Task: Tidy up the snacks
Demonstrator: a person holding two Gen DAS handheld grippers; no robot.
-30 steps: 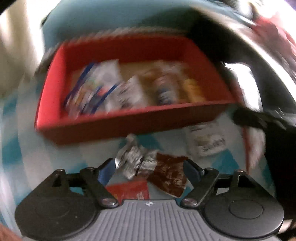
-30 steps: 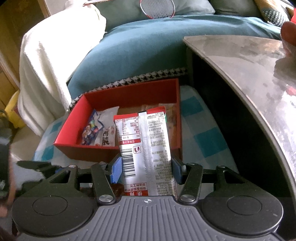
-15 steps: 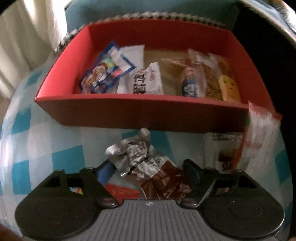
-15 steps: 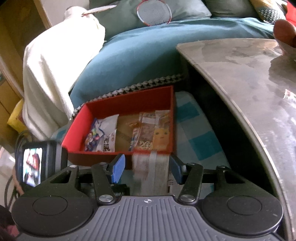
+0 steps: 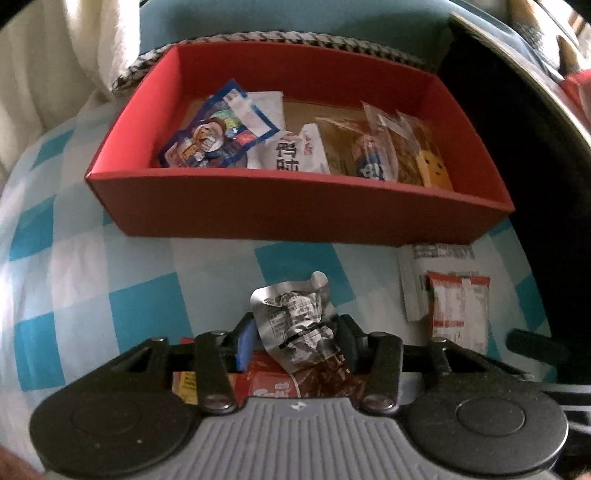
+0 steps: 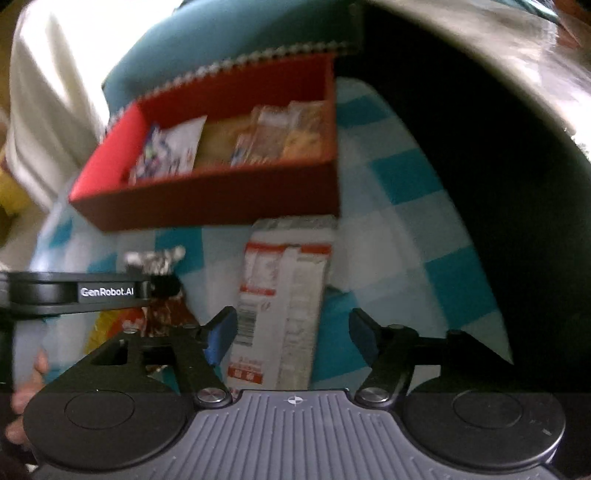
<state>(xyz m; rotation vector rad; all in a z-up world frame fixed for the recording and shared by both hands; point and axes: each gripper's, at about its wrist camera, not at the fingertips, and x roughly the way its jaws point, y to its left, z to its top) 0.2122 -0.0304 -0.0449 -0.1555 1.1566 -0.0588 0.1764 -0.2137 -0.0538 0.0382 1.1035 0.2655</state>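
Observation:
A red box (image 5: 295,218) stands on the checked cloth and holds a blue packet (image 5: 218,136), a white packet (image 5: 295,155) and clear-wrapped snacks (image 5: 388,151). In front of it my left gripper (image 5: 297,343) is closing, and its pads touch both sides of a crumpled silver packet (image 5: 295,321). A red packet (image 5: 266,382) lies beneath. My right gripper (image 6: 291,332) is opening. A red-and-white packet (image 6: 284,280) lies flat on the cloth between its jaws, free of both pads. The same packet (image 5: 458,306) shows at the right of the left wrist view.
A blue-and-white checked cloth (image 5: 140,306) covers the surface. A dark table (image 6: 517,110) rises close on the right. White fabric (image 5: 74,55) hangs at the left and a teal cushion (image 5: 295,18) lies behind the box. A hand (image 6: 33,373) holds the left gripper.
My right gripper came down, set the red-and-white packet on the cloth in front of the box and spread its jaws. My left gripper sank onto the silver packet and narrowed around it.

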